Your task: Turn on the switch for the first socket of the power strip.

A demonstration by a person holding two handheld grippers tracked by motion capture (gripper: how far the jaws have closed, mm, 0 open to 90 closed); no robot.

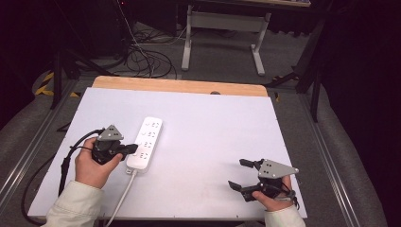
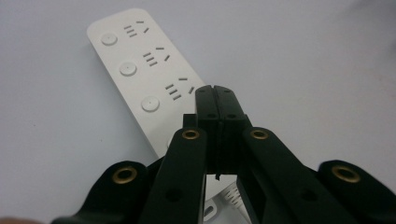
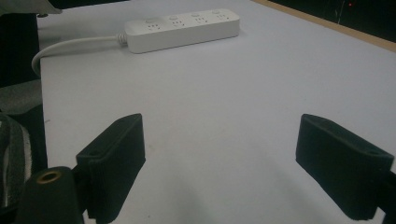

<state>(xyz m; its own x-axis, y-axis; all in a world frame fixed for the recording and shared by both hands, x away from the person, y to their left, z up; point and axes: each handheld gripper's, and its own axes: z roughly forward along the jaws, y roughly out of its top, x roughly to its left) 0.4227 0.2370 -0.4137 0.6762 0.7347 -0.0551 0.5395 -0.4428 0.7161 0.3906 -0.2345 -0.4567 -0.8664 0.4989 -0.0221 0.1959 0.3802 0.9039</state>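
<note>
A white power strip (image 1: 145,144) with several sockets and round buttons lies on the white table (image 1: 213,127), left of centre; its cable (image 1: 120,198) runs off the near edge. My left gripper (image 1: 134,149) is at the strip's near left side. In the left gripper view its jaws (image 2: 215,91) are pressed together with nothing between them, tips over the strip (image 2: 140,70) near a button; whether they touch it I cannot tell. My right gripper (image 1: 236,173) rests near the table's front right, jaws wide open (image 3: 219,158) and empty, facing the strip (image 3: 182,28).
A wooden strip (image 1: 179,86) borders the table's far edge. Beyond it, a grey table frame (image 1: 222,28) and loose cables (image 1: 146,59) sit on the floor. The left gripper's black cable (image 1: 66,161) loops off the table's left side.
</note>
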